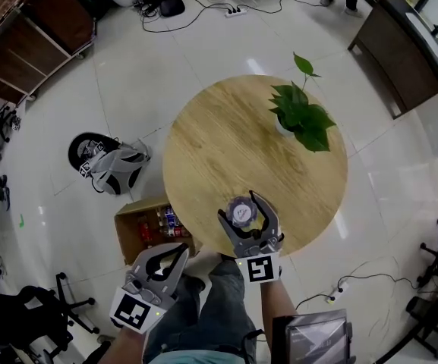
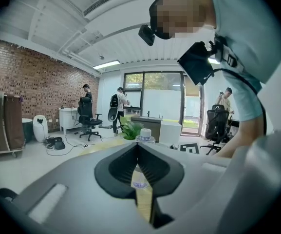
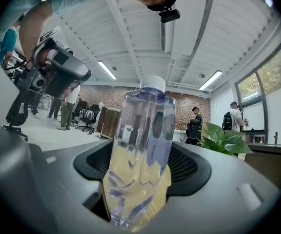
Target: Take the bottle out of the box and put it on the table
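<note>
A clear plastic bottle point(image 1: 241, 212) with a white cap stands upright on the round wooden table point(image 1: 219, 142), close to its near edge. My right gripper point(image 1: 243, 211) sits around it with both jaws spread, so the bottle point(image 3: 141, 150) is between them while a strip of table shows beside it; the pads do not press on it. My left gripper point(image 1: 171, 252) hangs below the table's edge, over my knees, with its jaws together and nothing in them. In the left gripper view the bottle's cap point(image 2: 145, 133) shows just above the gripper point(image 2: 138, 149).
An open cardboard box point(image 1: 131, 237) with several bottles inside sits on the floor left of the table. A potted green plant point(image 1: 302, 116) stands at the table's far right. A grey bag point(image 1: 116, 169) lies on the floor to the left, and cables run across the floor at lower right.
</note>
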Demonstrator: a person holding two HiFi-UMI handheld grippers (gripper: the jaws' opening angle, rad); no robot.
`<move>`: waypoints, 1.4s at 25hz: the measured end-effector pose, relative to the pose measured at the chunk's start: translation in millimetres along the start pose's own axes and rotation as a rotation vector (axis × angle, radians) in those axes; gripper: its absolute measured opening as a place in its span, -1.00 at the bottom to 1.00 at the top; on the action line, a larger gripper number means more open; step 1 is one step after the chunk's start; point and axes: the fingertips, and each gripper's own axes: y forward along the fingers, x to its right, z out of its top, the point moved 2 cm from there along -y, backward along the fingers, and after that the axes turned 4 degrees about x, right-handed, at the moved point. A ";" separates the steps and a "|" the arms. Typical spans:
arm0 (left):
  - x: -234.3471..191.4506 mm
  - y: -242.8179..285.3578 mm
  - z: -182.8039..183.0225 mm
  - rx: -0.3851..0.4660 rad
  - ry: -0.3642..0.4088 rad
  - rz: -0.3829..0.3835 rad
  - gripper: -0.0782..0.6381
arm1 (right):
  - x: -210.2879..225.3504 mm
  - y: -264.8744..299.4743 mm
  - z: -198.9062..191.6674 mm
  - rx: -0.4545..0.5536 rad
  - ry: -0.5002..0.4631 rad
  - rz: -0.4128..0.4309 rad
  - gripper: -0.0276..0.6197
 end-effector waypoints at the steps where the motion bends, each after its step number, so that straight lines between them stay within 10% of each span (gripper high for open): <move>1: 0.2 -0.6 1.3 0.001 0.004 0.000 -0.75 | 0.5 0.0 0.9 -0.006 -0.008 0.000 0.11; 14: 6.8 -23.3 29.9 0.056 0.017 0.014 -0.75 | 12.7 -21.9 46.7 -0.034 -0.026 -0.013 0.23; 18: 11.9 -35.0 41.8 0.082 0.035 0.005 -0.75 | 8.2 -36.2 91.4 0.085 0.103 -0.063 0.23; 35: 38.8 -173.7 98.9 0.298 0.115 -0.157 -0.75 | -120.1 -88.8 266.8 0.162 -0.021 -0.061 0.18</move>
